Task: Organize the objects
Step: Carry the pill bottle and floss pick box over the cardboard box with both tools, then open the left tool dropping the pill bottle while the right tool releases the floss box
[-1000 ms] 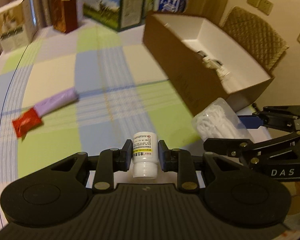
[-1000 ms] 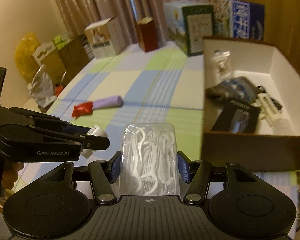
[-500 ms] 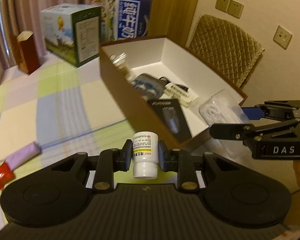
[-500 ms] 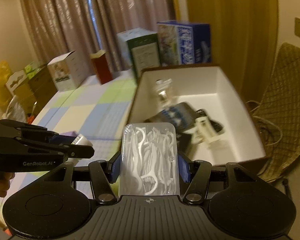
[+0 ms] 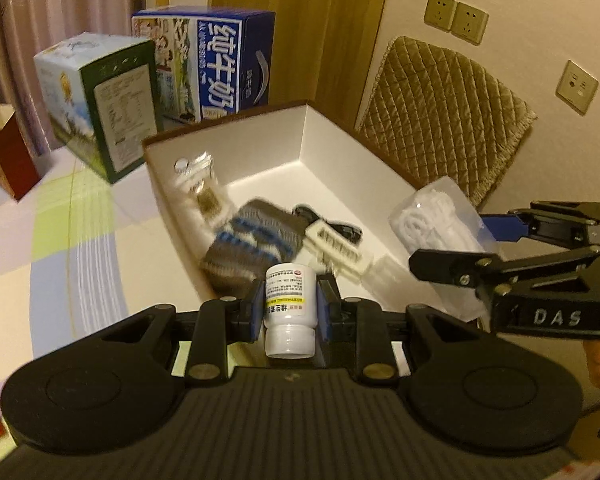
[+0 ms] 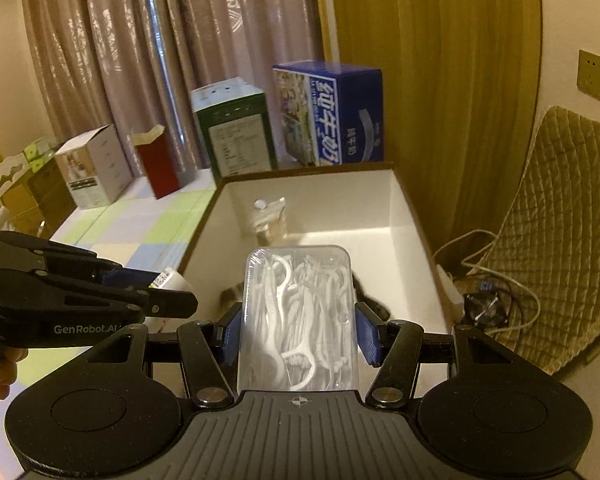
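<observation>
The left hand-held gripper was seen pinching a small white pill bottle across its labelled body, cap end toward the camera. The right hand-held gripper was clamped on a clear case of floss picks. Both items were held above the open cardboard box on the tabletop – the bottle at the near-left wall, the case approx. over the middle.

Inside the box a striped knit item, a white comb-like piece and a small packet were already lying; the free white floor was mostly at the far end.

Risks, as judged:
- The two grippers were close together, so a bump w/ one another could be caused if both were lowered at once.
- The bottle – round and smooth – could be rolled off the knit item or tipped out over the wall if let go too near the edge.
- The case could be left propped on the other contents if dropped where it hung.
</observation>
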`<state>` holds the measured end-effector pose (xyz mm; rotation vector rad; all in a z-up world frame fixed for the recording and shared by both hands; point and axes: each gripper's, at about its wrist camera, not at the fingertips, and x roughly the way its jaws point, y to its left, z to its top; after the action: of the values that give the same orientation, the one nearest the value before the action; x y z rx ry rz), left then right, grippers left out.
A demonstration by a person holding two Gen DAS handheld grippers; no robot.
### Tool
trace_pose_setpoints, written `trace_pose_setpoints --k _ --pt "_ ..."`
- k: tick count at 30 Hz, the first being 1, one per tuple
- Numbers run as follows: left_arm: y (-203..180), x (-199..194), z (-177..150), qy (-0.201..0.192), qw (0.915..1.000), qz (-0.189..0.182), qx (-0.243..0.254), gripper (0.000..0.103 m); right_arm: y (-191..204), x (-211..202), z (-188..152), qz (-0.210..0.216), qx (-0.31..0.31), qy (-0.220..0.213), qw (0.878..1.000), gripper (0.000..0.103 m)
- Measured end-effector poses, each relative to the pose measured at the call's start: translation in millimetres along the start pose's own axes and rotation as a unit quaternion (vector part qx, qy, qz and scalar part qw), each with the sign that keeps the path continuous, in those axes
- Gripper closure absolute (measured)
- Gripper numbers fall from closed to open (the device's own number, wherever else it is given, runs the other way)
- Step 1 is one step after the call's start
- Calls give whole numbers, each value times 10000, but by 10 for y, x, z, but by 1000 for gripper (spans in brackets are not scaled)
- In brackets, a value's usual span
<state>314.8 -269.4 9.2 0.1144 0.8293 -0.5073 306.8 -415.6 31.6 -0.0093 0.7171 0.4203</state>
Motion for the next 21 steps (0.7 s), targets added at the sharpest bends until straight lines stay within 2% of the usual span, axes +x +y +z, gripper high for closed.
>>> trace_pose_setpoints --k 10,21 --pt "72 672 570 157 9996 222 104 81 -340 679 362 -237 -57 135 9996 49" --pt "250 1371 903 519 9981 311 144 81 -532 1332 558 -314 -278 422 9982 49"
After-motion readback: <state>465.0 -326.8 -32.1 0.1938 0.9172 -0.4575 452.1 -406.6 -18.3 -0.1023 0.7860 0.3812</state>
